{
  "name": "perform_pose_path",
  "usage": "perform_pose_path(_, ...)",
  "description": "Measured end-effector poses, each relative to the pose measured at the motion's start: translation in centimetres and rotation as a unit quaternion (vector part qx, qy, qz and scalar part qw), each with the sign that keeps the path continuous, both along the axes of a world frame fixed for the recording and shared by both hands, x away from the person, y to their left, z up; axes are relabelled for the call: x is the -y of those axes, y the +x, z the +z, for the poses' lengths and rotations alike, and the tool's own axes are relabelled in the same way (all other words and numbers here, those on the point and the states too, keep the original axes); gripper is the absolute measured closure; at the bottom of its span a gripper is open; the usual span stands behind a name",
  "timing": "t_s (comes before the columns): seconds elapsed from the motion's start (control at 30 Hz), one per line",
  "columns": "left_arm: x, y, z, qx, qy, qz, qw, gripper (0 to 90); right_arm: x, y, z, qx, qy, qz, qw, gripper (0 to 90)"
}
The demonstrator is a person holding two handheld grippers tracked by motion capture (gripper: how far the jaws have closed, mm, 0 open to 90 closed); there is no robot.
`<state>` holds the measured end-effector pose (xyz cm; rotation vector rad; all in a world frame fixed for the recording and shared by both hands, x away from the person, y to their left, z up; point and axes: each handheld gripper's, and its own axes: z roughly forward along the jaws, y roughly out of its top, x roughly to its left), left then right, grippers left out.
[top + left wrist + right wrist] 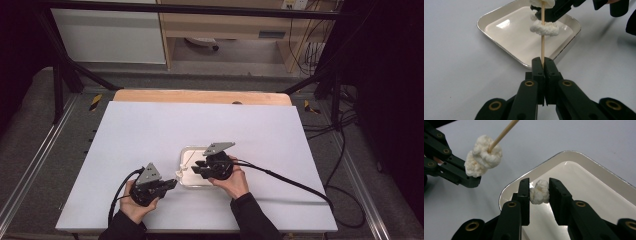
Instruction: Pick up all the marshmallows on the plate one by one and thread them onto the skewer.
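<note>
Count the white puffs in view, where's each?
2 for sure: one puff threaded on the skewer, one pinched in the right hand-held gripper over the tray. The skewer clump may be several pressed together.

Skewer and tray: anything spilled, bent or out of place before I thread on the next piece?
Nothing stands out. The skewer looks straight, clamped in the left gripper, with white pieces threaded on it. The right gripper holds another white piece over the tray, which looks clean and lies flat on the table.
</note>
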<state>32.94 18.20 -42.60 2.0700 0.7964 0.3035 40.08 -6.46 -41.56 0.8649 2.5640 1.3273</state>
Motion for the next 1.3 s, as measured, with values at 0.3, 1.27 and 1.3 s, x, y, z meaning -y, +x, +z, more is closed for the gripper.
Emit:
perform_pose_path(0.3, 0.2, -0.1, 0.0, 0.002, -0.005, -0.009, 0.9999, 88.6, 2.3, 0.1, 1.1, -0.009, 0.04, -0.019, 0.999, 72.0)
perform_pose_path(1.27, 0.7, -0.5, 0.1, 0.005, -0.002, -0.017, 0.9998, 88.6, 5.5, -0.3, 5.3, -0.007, 0.15, -0.028, 0.9882, 72.9)
perform_pose_path(1.3, 0.7, -0.5, 0.1, 0.005, -0.002, -0.018, 0.9998, 88.6, 5.6, -0.3, 5.4, -0.009, 0.155, -0.028, 0.9875, 72.9)
